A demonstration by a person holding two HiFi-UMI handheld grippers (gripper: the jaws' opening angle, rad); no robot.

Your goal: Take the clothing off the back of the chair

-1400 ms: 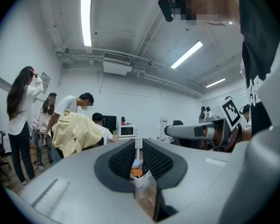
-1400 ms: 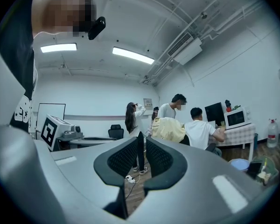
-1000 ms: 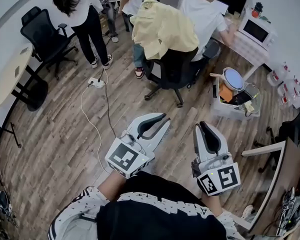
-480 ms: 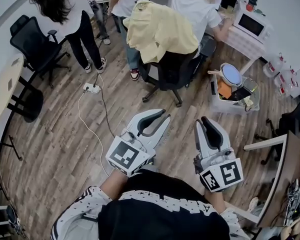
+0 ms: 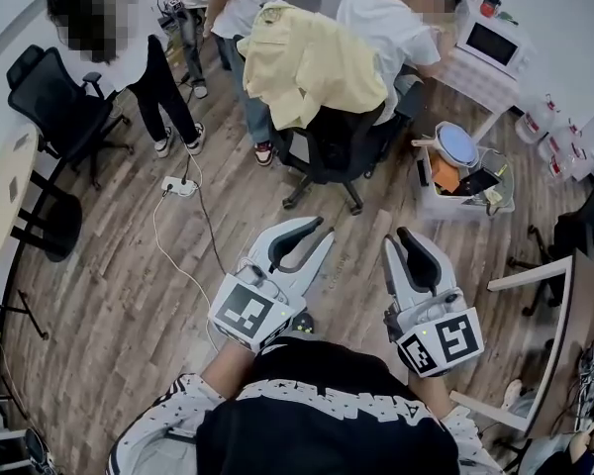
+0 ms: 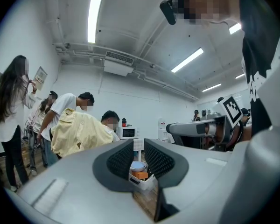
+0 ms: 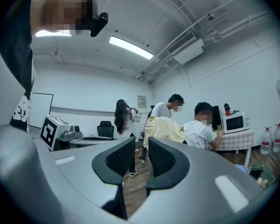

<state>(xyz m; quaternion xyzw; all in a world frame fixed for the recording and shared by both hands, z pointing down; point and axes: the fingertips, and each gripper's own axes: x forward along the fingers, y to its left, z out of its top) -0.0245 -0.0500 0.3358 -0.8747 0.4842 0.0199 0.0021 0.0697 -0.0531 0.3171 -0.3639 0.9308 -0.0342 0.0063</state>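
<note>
Left tongs (image 5: 328, 236): jaws slightly apart, just been opening, nothing gripped. Your left gripper view shows only the far plastic crate (image 5: 465, 191) through the gap.

Right tongs (image 5: 397, 237): same narrow gap, just been opening, empty. Their own view frames the wooden floor (image 5: 109, 295) and the legs of a standing person (image 7: 124, 118) through the gap.

You hold both level in front of you, side by side, well apart from the target.

Pale yellow shirt (image 5: 312, 62): draped over the back of the black office chair (image 5: 339, 142), covering its upper part.

Head view only: the chair's wheeled base on the floor, and a power strip (image 5: 178, 188) with white cable off to its left.

Gripper views only: the shirt seen side-on, with a seated person (image 5: 391, 28) in white just beyond. The head view places that person at the tabletop (image 5: 465, 72) bearing a microwave (image 5: 492, 43).

The left gripper view catches the right tongs at its right edge. The right gripper view catches the left tongs at its left.
</note>
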